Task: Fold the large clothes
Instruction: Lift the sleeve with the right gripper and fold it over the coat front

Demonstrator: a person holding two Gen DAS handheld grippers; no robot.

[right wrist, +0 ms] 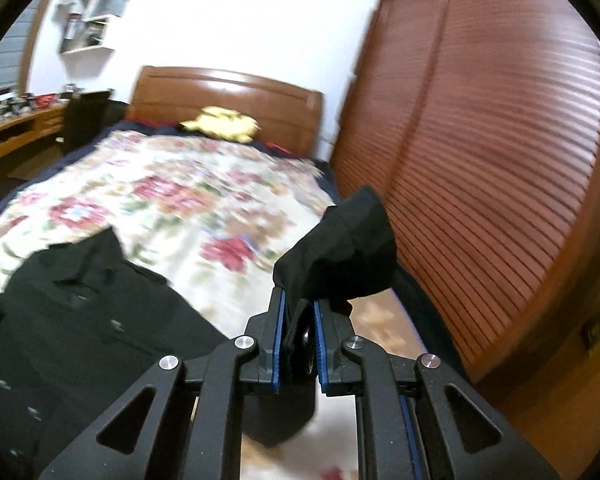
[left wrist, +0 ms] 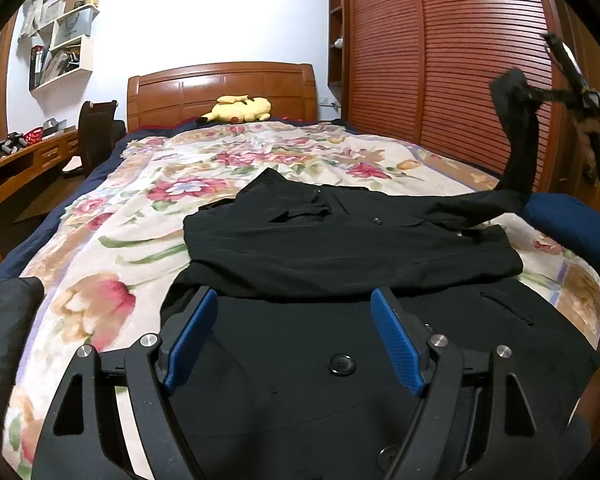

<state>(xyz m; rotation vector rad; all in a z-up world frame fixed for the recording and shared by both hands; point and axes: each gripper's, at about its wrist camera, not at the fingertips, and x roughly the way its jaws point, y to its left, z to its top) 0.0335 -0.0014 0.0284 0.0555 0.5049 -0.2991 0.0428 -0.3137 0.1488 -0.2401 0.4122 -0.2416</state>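
A black buttoned coat [left wrist: 340, 248] lies spread on the floral bedspread [left wrist: 112, 248], one sleeve folded across its body. My left gripper [left wrist: 296, 308] is open and empty, hovering low over the coat's near part. My right gripper [right wrist: 299, 308] is shut on the cuff of the other black sleeve [right wrist: 340, 256] and holds it up in the air at the bed's right side. In the left wrist view the right gripper [left wrist: 540, 94] shows high at the right, with the sleeve [left wrist: 516, 152] hanging from it down to the coat [right wrist: 80, 320].
A yellow plush toy [left wrist: 240, 109] lies by the wooden headboard [left wrist: 220, 84]. A slatted wooden wardrobe [left wrist: 440, 60] stands close along the bed's right side. A blue cushion [left wrist: 572, 228] sits at the right edge. A desk [left wrist: 24, 160] and chair [left wrist: 96, 136] stand left.
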